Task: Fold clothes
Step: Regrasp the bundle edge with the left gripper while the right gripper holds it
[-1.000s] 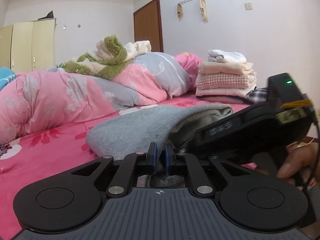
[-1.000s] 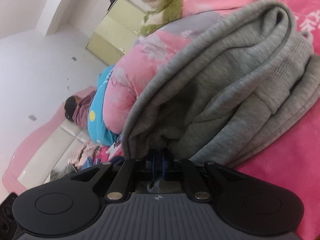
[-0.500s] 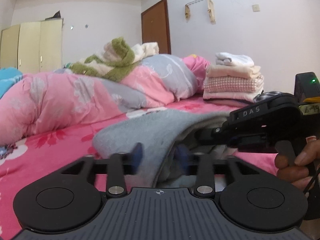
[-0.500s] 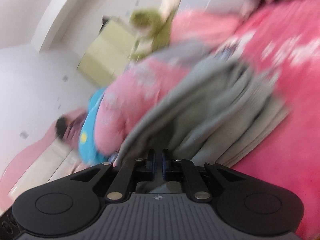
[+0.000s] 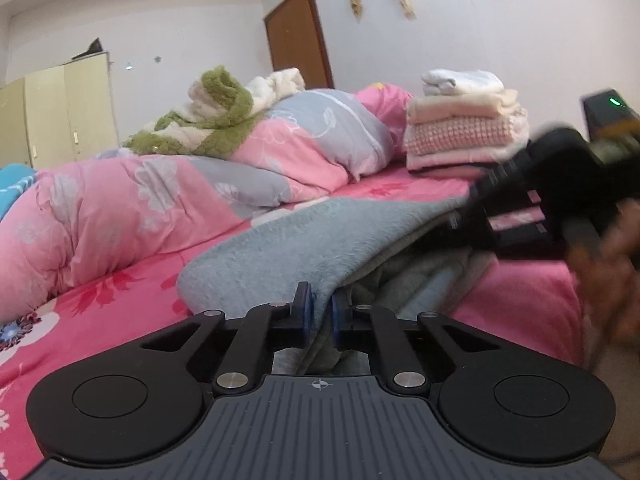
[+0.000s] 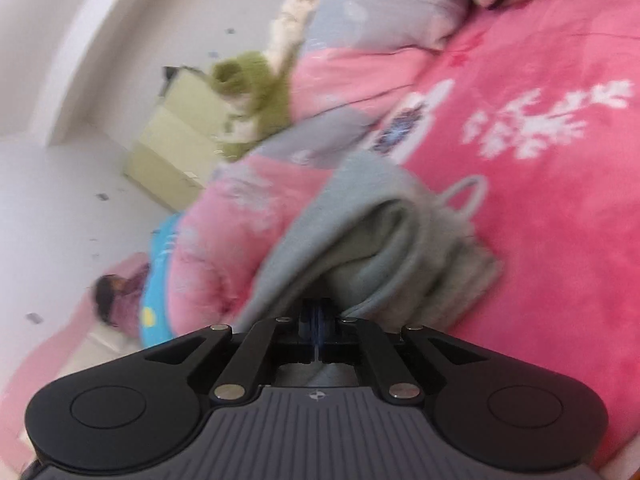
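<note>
On the pink floral bed [image 5: 120,304] lies the folded grey garment [image 5: 304,248], a thick fleece bundle in several layers; it serves as the reference for all positions below. At its near edge, the left gripper [image 5: 319,314] has its blue-padded fingers [image 5: 303,312] clamped on a fold of the grey cloth, which passes between them and down toward the body of the tool; they have just closed again after opening briefly. At the right end of the garment, the right gripper [image 6: 318,322] has its fingers pressed together on the cloth, the bundle bulging just beyond them. In the left wrist view this tool appears blurred, gripped by a hand [image 5: 612,264]. A grey drawstring loop [image 6: 466,196] lies on the sheet beside the bundle. Behind the garment, a crumpled pink-and-grey quilt [image 5: 132,200] runs across the bed, with a green-and-cream fleece [image 5: 212,116] heaped on top of it. Behind and to the right of the garment stands a stack of folded clothes [image 5: 464,124], white, cream and pink. Farther behind are a cream wardrobe [image 5: 60,116] and a brown door [image 5: 300,40].
</note>
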`<state>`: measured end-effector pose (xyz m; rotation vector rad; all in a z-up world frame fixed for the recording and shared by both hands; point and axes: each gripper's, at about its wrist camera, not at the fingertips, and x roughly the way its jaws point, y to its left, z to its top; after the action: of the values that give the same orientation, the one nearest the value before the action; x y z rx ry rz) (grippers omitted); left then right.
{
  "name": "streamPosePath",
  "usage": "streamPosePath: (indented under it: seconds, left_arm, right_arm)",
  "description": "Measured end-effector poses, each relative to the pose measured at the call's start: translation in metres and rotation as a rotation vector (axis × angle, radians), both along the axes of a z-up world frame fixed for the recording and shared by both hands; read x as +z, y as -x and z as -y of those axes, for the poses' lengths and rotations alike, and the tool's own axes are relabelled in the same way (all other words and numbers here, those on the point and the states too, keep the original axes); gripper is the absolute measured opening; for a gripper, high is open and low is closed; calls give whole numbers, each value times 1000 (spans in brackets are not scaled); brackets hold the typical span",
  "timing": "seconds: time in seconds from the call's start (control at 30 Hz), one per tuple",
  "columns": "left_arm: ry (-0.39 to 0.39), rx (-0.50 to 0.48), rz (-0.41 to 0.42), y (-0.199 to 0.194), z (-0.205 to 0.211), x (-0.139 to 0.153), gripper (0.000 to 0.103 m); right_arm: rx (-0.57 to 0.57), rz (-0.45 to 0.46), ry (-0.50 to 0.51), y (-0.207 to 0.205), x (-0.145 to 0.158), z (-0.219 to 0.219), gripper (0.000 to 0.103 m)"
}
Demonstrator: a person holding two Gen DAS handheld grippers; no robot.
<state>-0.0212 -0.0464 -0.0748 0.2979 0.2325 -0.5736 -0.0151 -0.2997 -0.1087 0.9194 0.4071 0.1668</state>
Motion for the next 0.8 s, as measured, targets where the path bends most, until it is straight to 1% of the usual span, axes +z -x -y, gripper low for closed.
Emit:
streamPosePath:
  seconds: [0.07, 0.13, 0.2, 0.27, 0.37, 0.4, 0.47, 0.57, 0.67, 0.73, 0.8]
  left_arm:
    - [-11, -1, 4, 0, 2, 0, 8]
    - [-11, -2, 3, -1, 1, 1, 8]
    - [-8, -3, 1, -2, 0, 1, 8]
    - [-12, -7, 5, -2, -1, 0, 8]
    - [-25, -16, 13, 1, -2, -3, 8]
    - [-34, -19, 16, 1, -1, -4, 8]
    - [-54, -22, 28, 3, 1, -4, 8]
    - [-78, -24, 45, 5, 3, -5, 8]
    - [-93, -28, 58, 6, 3, -6, 8]
    - [-81, -26, 48, 5, 2, -5, 8]
    - [-62, -26, 37, 3, 0, -4, 8]
  right_arm:
    - [-42, 18, -45, -5, 1, 13, 0]
    - [-63, 42, -33, -6, 7, 19, 0]
    - [-32, 34, -45, -3, 11, 23, 0]
    - [24, 0, -50, -2, 12, 25, 1]
    - [73, -48, 2, -4, 13, 33, 1]
    - [70, -55, 16, -6, 14, 37, 0]
    - [12, -31, 25, -7, 18, 46, 0]
    - [-25, 2, 92, -5, 22, 44, 0]
    - [-25, 10, 164, 3, 26, 41, 0]
    - [-16, 8, 209, 11, 31, 41, 0]
    - [10, -12, 253, 22, 39, 40, 2]
